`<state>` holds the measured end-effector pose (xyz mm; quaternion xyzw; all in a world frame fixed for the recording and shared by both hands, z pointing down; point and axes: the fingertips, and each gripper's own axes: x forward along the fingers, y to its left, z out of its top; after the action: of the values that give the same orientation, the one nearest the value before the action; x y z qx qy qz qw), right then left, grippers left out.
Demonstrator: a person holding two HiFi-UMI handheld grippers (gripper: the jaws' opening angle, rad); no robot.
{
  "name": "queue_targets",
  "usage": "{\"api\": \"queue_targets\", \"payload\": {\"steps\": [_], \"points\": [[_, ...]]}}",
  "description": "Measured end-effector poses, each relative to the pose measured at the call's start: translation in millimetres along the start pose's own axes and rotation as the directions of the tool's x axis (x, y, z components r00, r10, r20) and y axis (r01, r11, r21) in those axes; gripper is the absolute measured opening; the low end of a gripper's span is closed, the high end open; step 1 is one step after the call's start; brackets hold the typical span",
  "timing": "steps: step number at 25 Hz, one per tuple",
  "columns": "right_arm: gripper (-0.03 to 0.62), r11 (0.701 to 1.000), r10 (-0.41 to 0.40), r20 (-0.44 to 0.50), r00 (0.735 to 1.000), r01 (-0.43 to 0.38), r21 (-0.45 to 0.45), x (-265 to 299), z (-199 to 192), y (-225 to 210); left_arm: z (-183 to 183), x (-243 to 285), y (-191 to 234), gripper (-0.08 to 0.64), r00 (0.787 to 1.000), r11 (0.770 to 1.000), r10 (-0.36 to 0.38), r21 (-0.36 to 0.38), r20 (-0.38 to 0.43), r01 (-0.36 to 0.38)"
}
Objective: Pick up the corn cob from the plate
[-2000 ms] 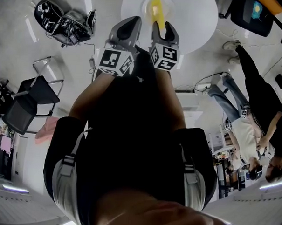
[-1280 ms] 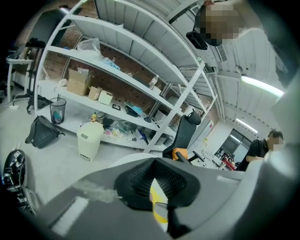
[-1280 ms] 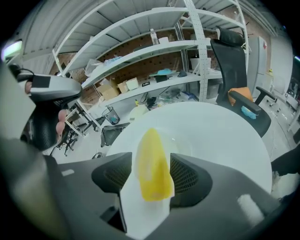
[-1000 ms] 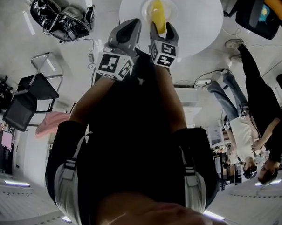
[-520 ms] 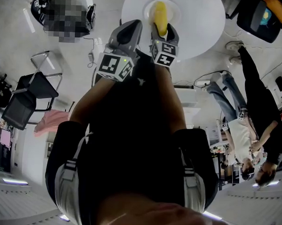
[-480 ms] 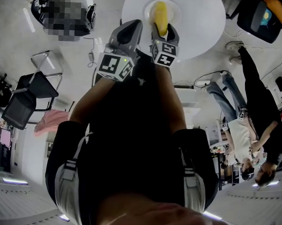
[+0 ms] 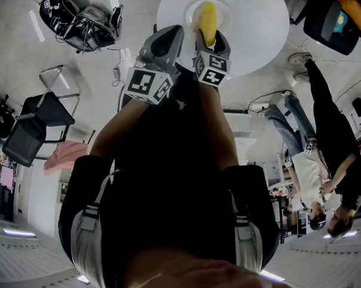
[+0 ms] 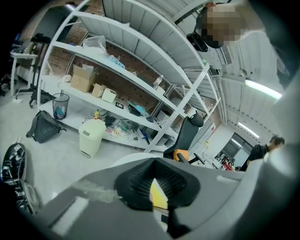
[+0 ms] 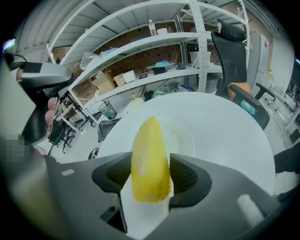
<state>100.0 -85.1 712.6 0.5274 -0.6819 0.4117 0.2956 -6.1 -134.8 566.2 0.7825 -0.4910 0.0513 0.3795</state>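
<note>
A yellow corn cob (image 7: pixel 207 21) hangs over the white plate (image 7: pixel 224 11) on the round white table (image 7: pixel 257 30). My right gripper (image 7: pixel 210 41) is shut on the cob. In the right gripper view the corn cob (image 9: pixel 149 159) sits between the black pads of my right gripper (image 9: pixel 150 177), tip pointing away, with the plate (image 9: pixel 183 137) behind it. My left gripper (image 7: pixel 163 43) hovers just left of it, off the table's near edge. In the left gripper view my left gripper (image 8: pixel 154 190) has its pads together, holding nothing. A sliver of yellow shows through the slit.
Two people (image 7: pixel 323 152) stand to the right on the floor. An office chair (image 7: pixel 329 21) is at the table's far right, and a black chair (image 7: pixel 35 128) and bags (image 7: pixel 81 25) lie to the left. Metal shelving (image 8: pixel 117 70) and a pale bin (image 8: pixel 91 136) stand beyond the table.
The corn looks a little larger and nearer in the head view, still in the right gripper. Both grippers have drifted slightly right; the left stays shut.
</note>
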Motion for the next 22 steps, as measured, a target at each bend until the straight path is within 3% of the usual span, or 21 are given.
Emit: {"api": "queue_targets", "payload": {"steps": [22], "points": [[0.253, 0.995, 0.043, 0.060, 0.997, -0.048, 0.085, -18.3, 5.2, 3.9, -3.8, -18.9, -7.4, 0.005, 1.000, 1.000, -0.004, 0.005, 0.028, 0.003]]}}
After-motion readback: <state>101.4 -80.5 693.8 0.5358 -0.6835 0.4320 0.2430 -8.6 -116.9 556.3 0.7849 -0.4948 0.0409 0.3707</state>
